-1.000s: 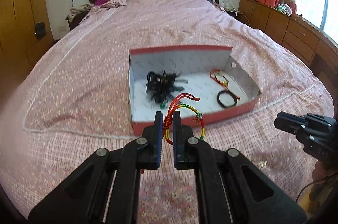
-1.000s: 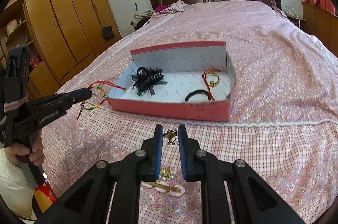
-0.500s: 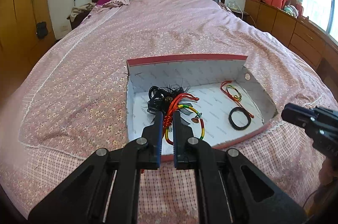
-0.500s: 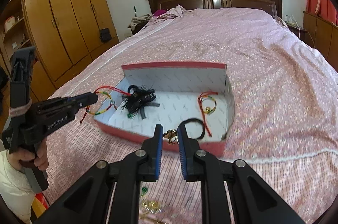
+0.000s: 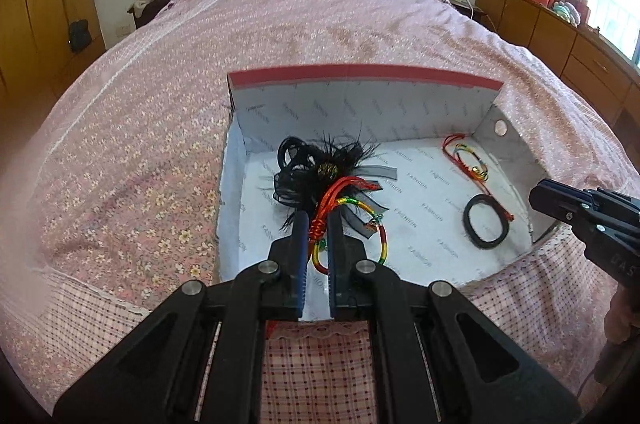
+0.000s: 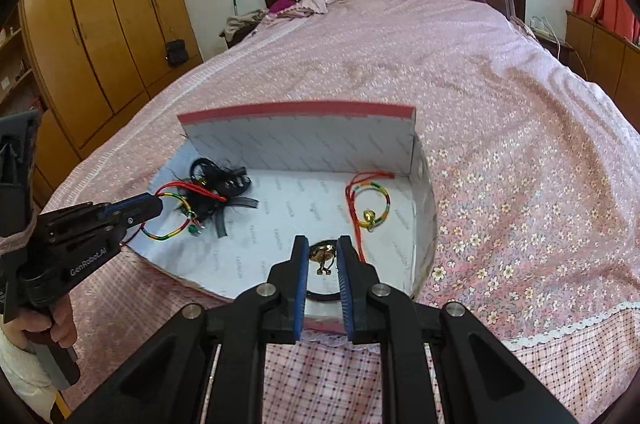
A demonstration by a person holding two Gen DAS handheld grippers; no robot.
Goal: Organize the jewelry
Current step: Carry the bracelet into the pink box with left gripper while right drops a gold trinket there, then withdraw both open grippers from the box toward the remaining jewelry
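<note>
Over the red cardboard box [image 5: 360, 73] near the bed's [image 5: 140, 163] foot edge, left tongs [image 5: 318, 224] grip a rainbow cord bracelet [image 5: 376, 224], right tongs [image 6: 323, 256] pinch a gold earring [image 6: 323, 254]; releasing both inside likely comes next.

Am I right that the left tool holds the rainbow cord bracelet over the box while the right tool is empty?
Not quite: the right tool is not empty; the right wrist view shows a small gold earring pinched in it. The left tool does hold the rainbow cord bracelet over the box.

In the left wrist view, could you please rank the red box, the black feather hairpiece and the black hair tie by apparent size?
1. red box
2. black feather hairpiece
3. black hair tie

All lie at similar depth, so the order seems safe.
</note>
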